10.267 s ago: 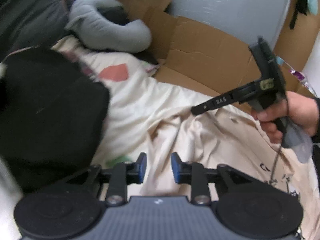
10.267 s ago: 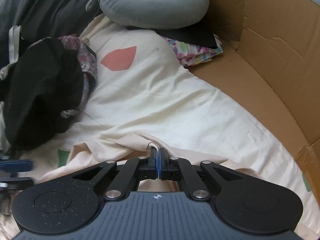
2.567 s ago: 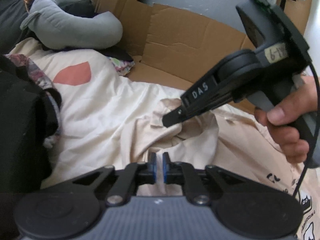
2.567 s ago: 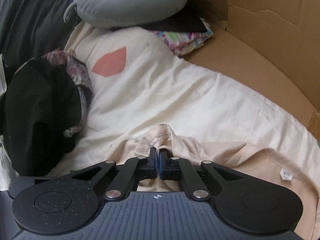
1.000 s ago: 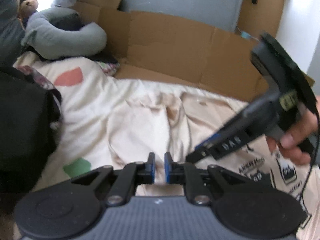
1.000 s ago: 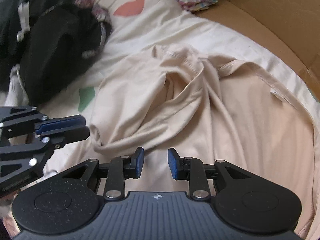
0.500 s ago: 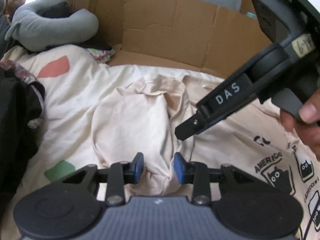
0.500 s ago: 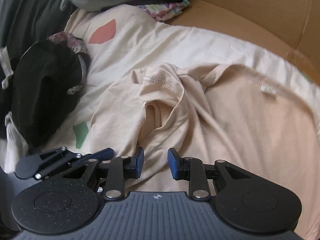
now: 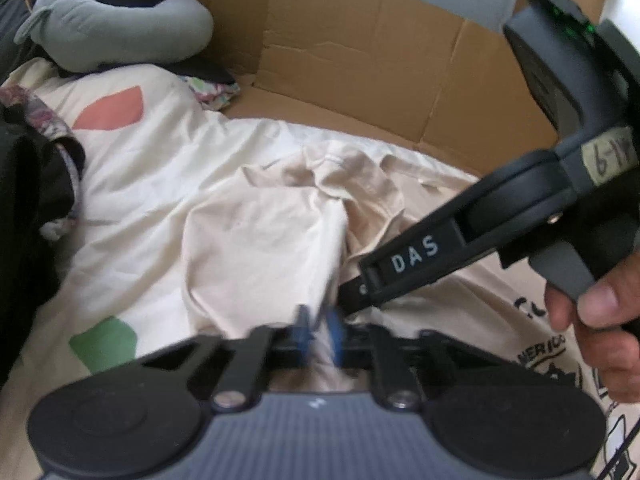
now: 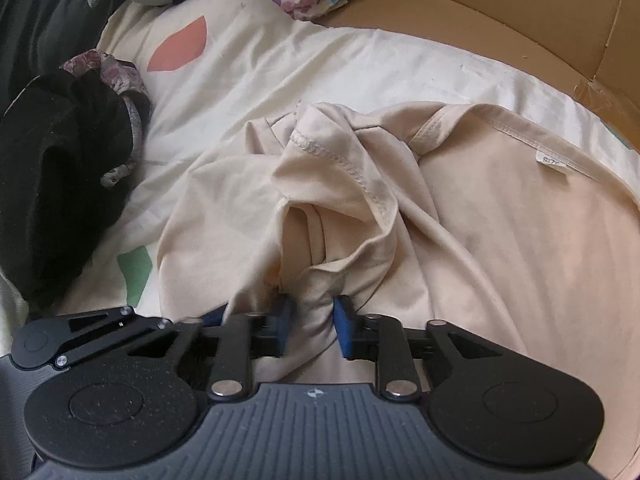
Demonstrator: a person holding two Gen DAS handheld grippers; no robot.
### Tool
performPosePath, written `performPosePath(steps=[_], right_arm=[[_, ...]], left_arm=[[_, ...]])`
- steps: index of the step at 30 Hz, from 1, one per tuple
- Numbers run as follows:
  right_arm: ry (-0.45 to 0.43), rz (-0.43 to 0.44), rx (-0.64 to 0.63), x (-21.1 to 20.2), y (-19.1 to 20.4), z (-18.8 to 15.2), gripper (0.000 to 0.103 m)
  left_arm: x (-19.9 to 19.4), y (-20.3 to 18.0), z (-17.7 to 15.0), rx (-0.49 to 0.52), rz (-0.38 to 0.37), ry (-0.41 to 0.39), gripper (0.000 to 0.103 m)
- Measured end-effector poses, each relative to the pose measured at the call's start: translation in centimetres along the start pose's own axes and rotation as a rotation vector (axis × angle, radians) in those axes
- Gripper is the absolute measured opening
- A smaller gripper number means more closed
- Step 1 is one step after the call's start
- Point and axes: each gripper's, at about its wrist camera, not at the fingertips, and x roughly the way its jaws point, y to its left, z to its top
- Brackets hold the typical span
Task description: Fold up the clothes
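Pinching the crumpled beige cotton T-shirt (image 10: 500, 240) on the cream bedsheet (image 10: 320, 64), my left gripper (image 9: 318, 330) has its fingers pressed together on cloth; my right gripper (image 10: 310, 330) is closing around a bunched fold. I'd lift both evenly.

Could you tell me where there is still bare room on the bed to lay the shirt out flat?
Bare sheet runs between the black clothes pile and the cardboard, above the beige shirt. It is crowded near the grey pillow, and where both grippers meet at the shirt's bunched folds.
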Motion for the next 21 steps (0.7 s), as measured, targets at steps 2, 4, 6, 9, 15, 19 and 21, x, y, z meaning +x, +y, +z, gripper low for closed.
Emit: performPosePath(steps=[2,4,6,9,15,19,21], right_arm=[[-0.006,0.014,-0.001,-0.4,-0.1,0.1,0.004],[-0.020,0.036,0.006,-1.2,-0.5,0.1,0.004],[-0.036,0.061,0.021,-2.1,-0.9,0.0,0.002],[-0.077,0.108,0.062,-3.8,-1.5,-0.3,0.002],[-0.138,0.182,0.132,-5.9,-1.8,-1.4,0.002],[-0.183,0.242,0.155,-7.0,-1.6,-2.1,0.002],[-0.204,0.272,0.148,-7.4,-1.1,-1.9,0.002]], left_arm=[[-0.4,0.3,0.2,-0.024,-0.009,-0.013,0.002],[-1.2,0.8,0.6,-0.053,-0.020,-0.032,0.002],[-2.4,1.4,1.0,-0.090,-0.033,-0.061,0.001],[-4.1,2.4,1.6,-0.139,-0.052,-0.096,0.001],[-6.3,4.0,2.1,-0.190,-0.056,-0.136,0.001],[-7.3,5.5,1.9,-0.224,-0.022,-0.155,0.002],[-7.7,6.4,1.7,-0.253,0.002,-0.168,0.001]])
